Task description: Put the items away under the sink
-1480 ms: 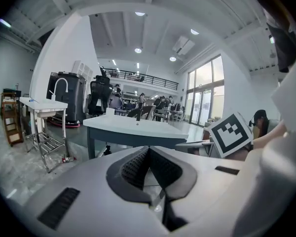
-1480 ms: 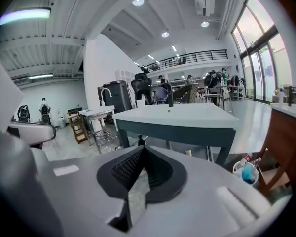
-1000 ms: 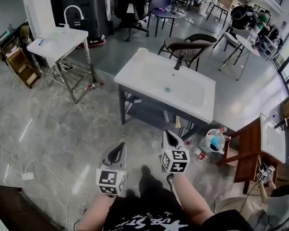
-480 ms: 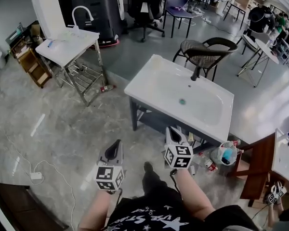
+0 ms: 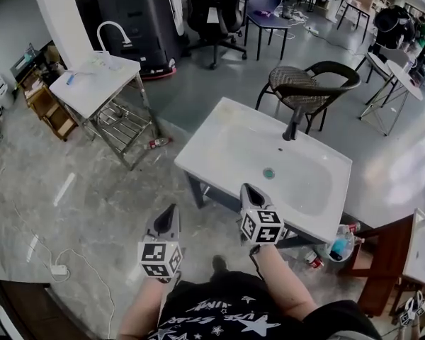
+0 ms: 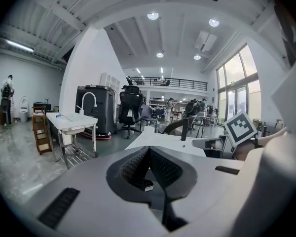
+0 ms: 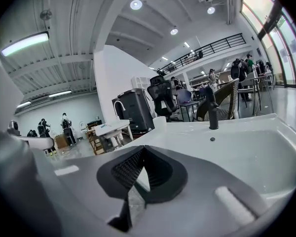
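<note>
One relation to mind: facing white sink [image 5: 219,147] at its front edge, with bag of bottles [image 5: 338,246] on the floor past its right end, low and rightward. Closer to right gripper [image 5: 248,191] than left gripper [image 5: 171,212]. Carrying nothing, both pairs of jaws pressed together.

Chair [image 5: 308,83] behind sink [image 5: 223,144]; bottles [image 5: 314,259] floor right.

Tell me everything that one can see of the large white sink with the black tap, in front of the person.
The white sink is a wide rectangular slab, glossy like ceramic, with a shallow basin sunk into it. A round greenish drain sits mid-basin; a black tap stands upright at its far edge. It rests level on a dark frame over the marbled floor.
</note>
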{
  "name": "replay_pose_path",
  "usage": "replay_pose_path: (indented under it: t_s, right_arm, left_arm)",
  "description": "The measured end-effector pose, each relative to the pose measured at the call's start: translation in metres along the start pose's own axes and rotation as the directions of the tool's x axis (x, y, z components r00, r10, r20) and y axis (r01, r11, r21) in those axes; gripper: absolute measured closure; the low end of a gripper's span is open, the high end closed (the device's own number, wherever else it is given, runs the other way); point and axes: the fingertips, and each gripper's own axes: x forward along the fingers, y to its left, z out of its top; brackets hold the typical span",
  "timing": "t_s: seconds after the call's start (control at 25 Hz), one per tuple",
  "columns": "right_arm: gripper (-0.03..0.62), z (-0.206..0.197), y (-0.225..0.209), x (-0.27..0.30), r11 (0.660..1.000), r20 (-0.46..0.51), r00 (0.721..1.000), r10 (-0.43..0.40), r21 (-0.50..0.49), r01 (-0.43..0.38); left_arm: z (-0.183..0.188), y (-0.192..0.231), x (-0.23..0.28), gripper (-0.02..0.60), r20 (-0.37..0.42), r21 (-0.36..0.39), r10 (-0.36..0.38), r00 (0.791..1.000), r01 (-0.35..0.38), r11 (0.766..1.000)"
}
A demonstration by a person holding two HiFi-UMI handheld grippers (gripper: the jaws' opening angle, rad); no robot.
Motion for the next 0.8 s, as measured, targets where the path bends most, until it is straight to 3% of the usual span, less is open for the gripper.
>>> replay_pose_path:
  t_s: [0.4,0.8]
  right_arm:
    - [0.591,0.017,-0.027,0.049,0.999,0.014,1.0,-0.02,0.034,0.02]
    - [0.589,0.051,-0.038,0.129,0.993,0.072,0.991,-0.116,0.027,0.114]
  left_arm:
    - [0.024,0.018,0.07,0.572,0.012,0.027,-0.008,1.0,0.008,1.0]
    - [0.039,0.073,0.177,0.572,-0.033,0.043,-0.14,0.99,0.142,0.989]
